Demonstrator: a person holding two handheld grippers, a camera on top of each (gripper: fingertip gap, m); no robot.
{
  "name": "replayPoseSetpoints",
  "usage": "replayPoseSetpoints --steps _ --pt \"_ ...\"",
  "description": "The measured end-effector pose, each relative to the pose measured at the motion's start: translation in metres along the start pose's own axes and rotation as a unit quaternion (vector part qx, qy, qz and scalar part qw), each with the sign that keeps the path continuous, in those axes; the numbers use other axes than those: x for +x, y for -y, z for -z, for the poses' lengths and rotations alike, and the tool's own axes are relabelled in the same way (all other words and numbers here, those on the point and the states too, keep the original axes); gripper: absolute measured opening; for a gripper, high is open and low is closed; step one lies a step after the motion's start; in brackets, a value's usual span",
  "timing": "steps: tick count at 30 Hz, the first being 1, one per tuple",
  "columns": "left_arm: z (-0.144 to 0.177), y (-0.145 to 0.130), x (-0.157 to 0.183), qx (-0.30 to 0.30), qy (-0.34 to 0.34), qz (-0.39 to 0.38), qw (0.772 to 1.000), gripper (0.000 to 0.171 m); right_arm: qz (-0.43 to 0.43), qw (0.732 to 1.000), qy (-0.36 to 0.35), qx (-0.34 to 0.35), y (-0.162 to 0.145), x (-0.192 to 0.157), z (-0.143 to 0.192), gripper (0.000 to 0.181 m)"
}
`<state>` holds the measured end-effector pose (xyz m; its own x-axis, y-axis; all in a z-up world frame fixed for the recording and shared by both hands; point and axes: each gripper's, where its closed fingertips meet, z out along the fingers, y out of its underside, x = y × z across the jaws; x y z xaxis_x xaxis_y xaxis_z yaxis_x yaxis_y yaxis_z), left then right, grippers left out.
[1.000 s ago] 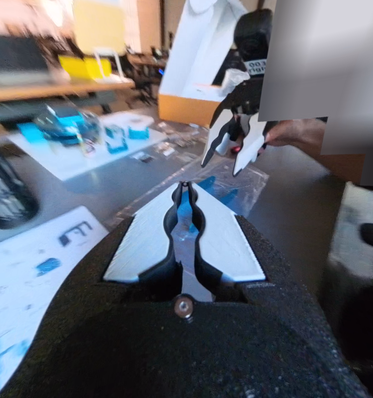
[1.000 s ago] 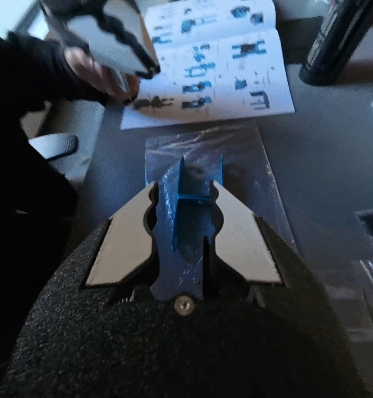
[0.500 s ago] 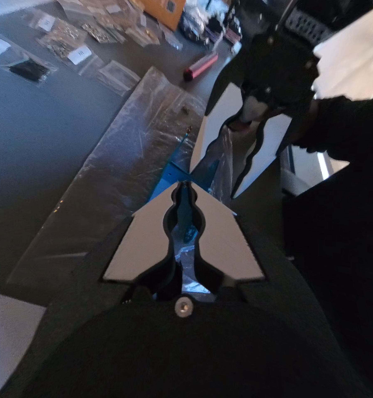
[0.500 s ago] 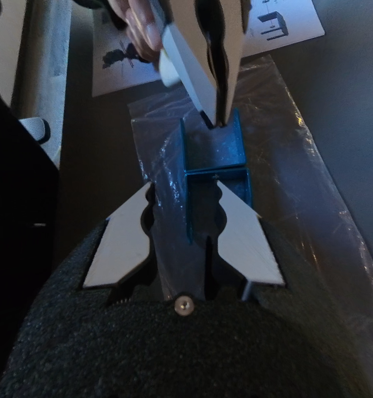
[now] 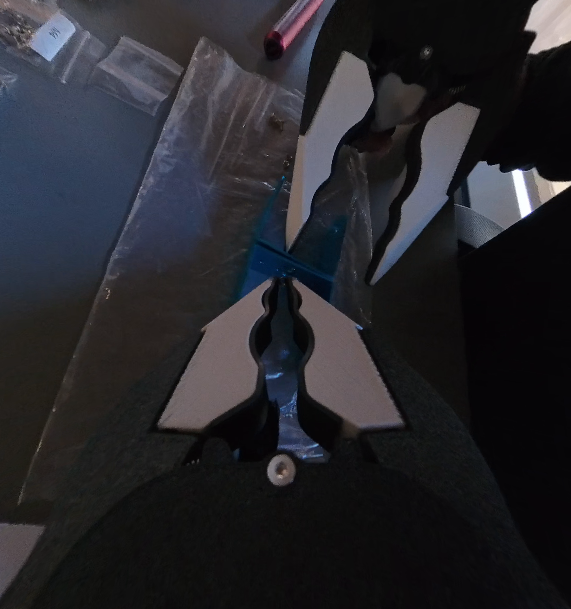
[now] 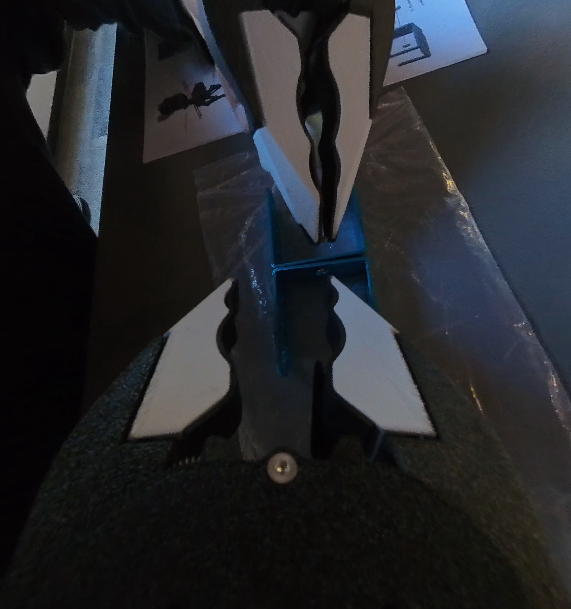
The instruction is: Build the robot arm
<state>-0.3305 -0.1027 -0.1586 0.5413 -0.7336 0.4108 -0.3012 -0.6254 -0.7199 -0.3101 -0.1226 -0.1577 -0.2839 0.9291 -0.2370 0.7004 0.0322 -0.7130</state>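
Blue bracket (image 6: 320, 263) now nearer; left tool (image 5: 282, 280) pinched closed, right tool (image 6: 282, 283) spread apart

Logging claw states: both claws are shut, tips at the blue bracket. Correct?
Not quite. The right claw is open, with its jaws spread wide over the blue bracket, as the right wrist view shows. The left claw is shut.

**Work Surface: Contents**

The dark grey table (image 5: 56, 204) carries a clear plastic sheet (image 5: 178, 204), with a blue metal bracket (image 6: 320, 263) on it. A red cylinder (image 5: 287, 29), small clear bags (image 5: 126, 79) and printed white pages (image 6: 191, 108) lie directly on the table.
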Motion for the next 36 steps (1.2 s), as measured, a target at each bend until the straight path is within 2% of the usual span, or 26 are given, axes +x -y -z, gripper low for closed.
replayPoseSetpoints --steps 4,7,17,22,36 --pt "-0.007 0.003 -0.001 -0.005 -0.005 0.005 1.0 0.004 0.0 1.0 0.011 -0.005 0.0 -0.004 -0.006 0.053" --pt "-0.008 0.004 0.0 -0.004 0.0 -0.003 1.0 0.003 0.022 1.0 -0.009 -0.009 -0.001 0.0 -0.006 0.048" --pt "-0.001 0.004 0.003 0.008 -0.007 -0.006 1.0 0.003 0.009 1.0 0.012 -0.005 0.0 -0.005 -0.007 0.048" --pt "0.002 0.002 0.011 0.008 -0.015 -0.037 0.999 0.004 0.009 1.0 0.014 -0.002 0.001 -0.006 -0.006 0.047" --pt "-0.004 0.002 0.008 -0.007 -0.018 -0.046 0.999 0.005 0.0 1.0 0.014 0.017 0.006 -0.002 -0.002 0.048"
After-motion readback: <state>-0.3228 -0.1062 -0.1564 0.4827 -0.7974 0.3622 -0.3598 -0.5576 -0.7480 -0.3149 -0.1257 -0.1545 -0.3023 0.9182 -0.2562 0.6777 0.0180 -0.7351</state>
